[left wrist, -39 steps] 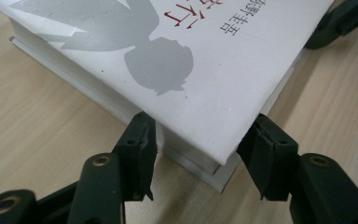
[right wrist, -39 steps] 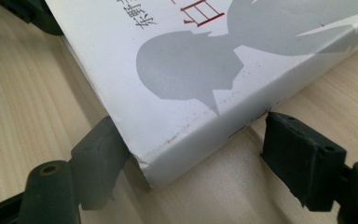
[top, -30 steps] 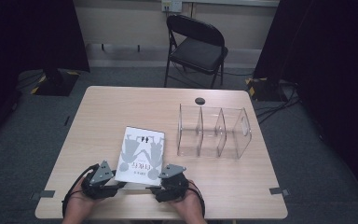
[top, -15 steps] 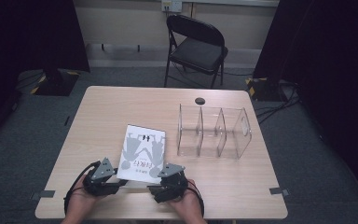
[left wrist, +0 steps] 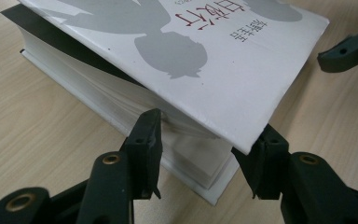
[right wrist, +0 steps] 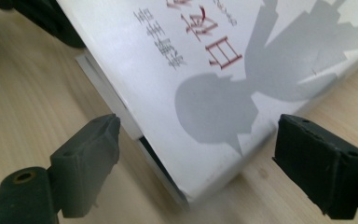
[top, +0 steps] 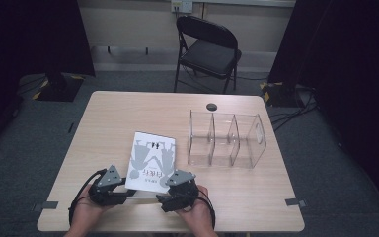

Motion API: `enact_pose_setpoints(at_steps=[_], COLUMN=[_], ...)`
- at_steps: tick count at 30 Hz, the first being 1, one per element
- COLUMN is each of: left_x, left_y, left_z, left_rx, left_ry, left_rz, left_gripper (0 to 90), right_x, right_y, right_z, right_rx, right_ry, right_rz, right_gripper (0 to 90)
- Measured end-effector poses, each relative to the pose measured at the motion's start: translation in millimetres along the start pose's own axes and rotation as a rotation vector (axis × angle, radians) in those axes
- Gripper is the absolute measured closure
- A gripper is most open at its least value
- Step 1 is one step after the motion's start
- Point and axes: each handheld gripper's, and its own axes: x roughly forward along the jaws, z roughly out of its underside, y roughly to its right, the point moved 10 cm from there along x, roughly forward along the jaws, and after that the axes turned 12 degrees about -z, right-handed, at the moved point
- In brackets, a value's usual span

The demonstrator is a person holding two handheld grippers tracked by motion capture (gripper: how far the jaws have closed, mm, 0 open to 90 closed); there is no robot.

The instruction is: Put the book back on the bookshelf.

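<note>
Left gripper (top: 109, 190) pinches the near left corner of the white book (top: 151, 162), one jaw under the lifted front cover against the page block and the other outside, while the right gripper (top: 176, 191) stands wide, its jaws having just been opening, either side of the near right corner without pressing on it. Risk lies mostly in that one-sided hold: if the left gripper lifts alone, the cover may peel open or crease, since the grip seems to catch cover and pages unevenly, and the heavy block could sag or slide out. If the right gripper closes off-centre, it may nudge the book across the smooth pale wood-grain counter (top: 128, 113) instead of clamping it. Beyond the book stands a clear, hard-walled plastic organizer (top: 226, 140) with upright dividers. The cover is glossy, printed with grey silhouettes and red characters.
</note>
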Motion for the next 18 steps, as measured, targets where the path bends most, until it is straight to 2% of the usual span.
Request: enact_pose_setpoints(at_steps=[1, 3, 4, 6, 10, 11, 12, 18], left_x=[0.2, 0.1, -0.6, -0.3, 0.9, 0.7, 1.4, 1.1], left_y=[0.4, 0.0, -0.8, -0.3, 1.5, 1.5, 3.1, 3.5], left_z=[-0.5, -1.4, -1.7, -4.3, -8.1, -8.6, -10.1, -11.4], left_rx=[-0.006, -0.004, 0.003, -0.004, -0.008, 0.001, -0.008, -0.009], left_ry=[0.001, -0.003, -0.01, -0.007, -0.016, -0.021, -0.016, -0.029], left_rz=[0.001, 0.006, 0.004, 0.009, 0.013, 0.013, 0.018, 0.02], left_gripper=[52.6, 52.6, 52.7, 52.7, 52.9, 53.1, 53.3, 53.5], right_x=[-0.5, -0.6, -0.2, 1.9, 5.7, 6.4, 7.3, 14.8], right_y=[-0.5, 0.5, -0.4, -3.0, -7.2, -8.1, -8.5, -5.1], right_z=[-3.0, -7.0, -7.7, -10.8, -14.0, -14.9, -15.5, -21.0], right_rx=[0.001, -0.026, -0.022, -0.034, -0.068, -0.065, -0.061, -0.113], right_ry=[0.006, -0.008, -0.021, -0.018, -0.026, -0.023, -0.023, -0.032], right_rz=[-0.011, 0.008, 0.014, 0.004, 0.027, 0.029, 0.028, 0.074], right_gripper=[15.1, 15.2, 15.2, 14.3, 13.8, 13.8, 13.8, 13.4])
